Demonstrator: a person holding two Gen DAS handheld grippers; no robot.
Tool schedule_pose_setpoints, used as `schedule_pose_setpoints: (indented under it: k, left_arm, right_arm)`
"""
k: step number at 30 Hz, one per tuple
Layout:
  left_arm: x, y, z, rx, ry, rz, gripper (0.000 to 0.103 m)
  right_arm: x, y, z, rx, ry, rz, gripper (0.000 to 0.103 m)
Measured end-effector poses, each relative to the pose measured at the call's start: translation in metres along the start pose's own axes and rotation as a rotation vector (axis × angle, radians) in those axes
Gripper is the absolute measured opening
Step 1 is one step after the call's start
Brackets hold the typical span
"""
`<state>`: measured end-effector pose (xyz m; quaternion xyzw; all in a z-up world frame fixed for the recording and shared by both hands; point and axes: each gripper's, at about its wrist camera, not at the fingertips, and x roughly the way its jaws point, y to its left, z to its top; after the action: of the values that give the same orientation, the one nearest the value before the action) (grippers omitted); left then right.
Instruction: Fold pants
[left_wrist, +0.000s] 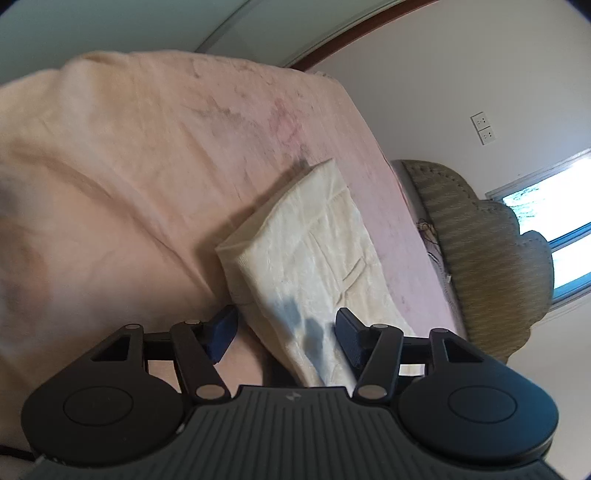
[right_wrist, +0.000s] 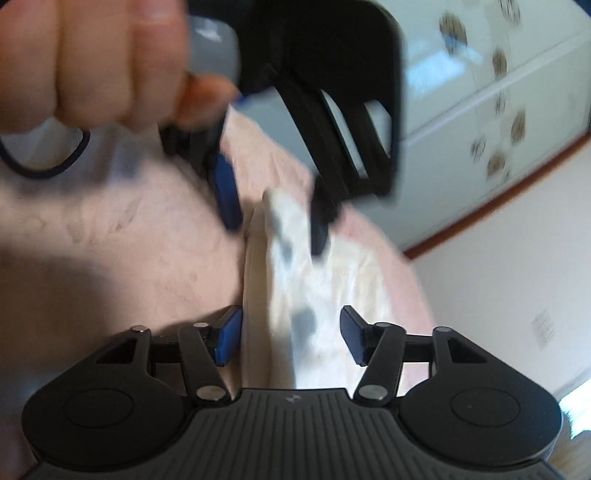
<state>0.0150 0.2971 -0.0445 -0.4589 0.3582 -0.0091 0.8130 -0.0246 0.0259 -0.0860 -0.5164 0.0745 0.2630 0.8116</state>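
— How many pants do you see?
— I count one pair of pants (left_wrist: 314, 240), folded, cream.
— Grippers?
— Two: my left gripper (left_wrist: 286, 332) and my right gripper (right_wrist: 290, 338), each with two blue pads. I also see one hand (right_wrist: 92, 62).
— Anything else?
— One blanket (left_wrist: 129, 166), one headboard (left_wrist: 480, 258), two sockets (left_wrist: 484, 128), one window (left_wrist: 554, 229).

Both wrist views look close down over the pants (left_wrist: 314, 251) on the bed (left_wrist: 129, 166), from opposite ends.
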Motion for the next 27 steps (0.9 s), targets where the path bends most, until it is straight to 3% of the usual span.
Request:
schedule_pose_setpoints:
  k: [2,7,9,11,13,16,18,19,20,23,25,27]
  left_arm:
    - [0.007,-0.003,0.002,-0.011,-0.012,-0.007,0.061]
    - [0.030,-0.013,0.016,-0.045,-0.027,-0.030,0.061]
    - [0.039,-0.019,0.022,-0.039,-0.023,-0.017,0.061]
    - [0.045,-0.024,0.026,-0.010,-0.016,-0.001,0.061]
    - [0.050,-0.027,0.028,0.020,-0.023,0.010,0.061]
    - [0.055,-0.032,0.030,0.048,-0.032,0.030,0.059]
    - [0.057,-0.036,0.029,0.097,-0.041,0.071,0.044]
    - [0.059,-0.038,0.028,0.132,-0.042,0.105,0.026]
    - [0.061,-0.041,0.027,0.169,-0.044,0.136,0.017]
    - [0.054,-0.052,0.022,0.252,-0.079,0.147,0.013]
    - [0.045,-0.067,0.014,0.312,-0.115,0.152,0.013]
    - [0.033,-0.090,0.002,0.399,-0.161,0.152,0.012]
  right_arm:
    - [0.005,-0.006,-0.003,0.060,-0.011,0.024,0.018]
    - [-0.009,-0.072,-0.013,0.443,-0.063,0.139,0.015]
    - [-0.011,-0.096,-0.020,0.548,-0.072,0.276,0.015]
    - [-0.015,-0.122,-0.032,0.694,-0.062,0.498,0.017]
    - [-0.025,-0.145,-0.046,0.816,-0.134,0.579,0.017]
    - [-0.006,-0.160,-0.059,0.855,-0.022,0.436,0.018]
    - [0.025,-0.154,-0.074,0.849,0.117,0.384,0.021]
    - [0.040,-0.147,-0.082,0.853,0.180,0.397,0.021]
    - [0.050,-0.142,-0.088,0.857,0.201,0.427,0.022]
    - [0.047,-0.153,-0.099,0.945,0.149,0.445,0.024]
    - [0.044,-0.166,-0.101,0.994,0.089,0.441,0.033]
    - [0.047,-0.174,-0.100,0.983,0.065,0.440,0.055]
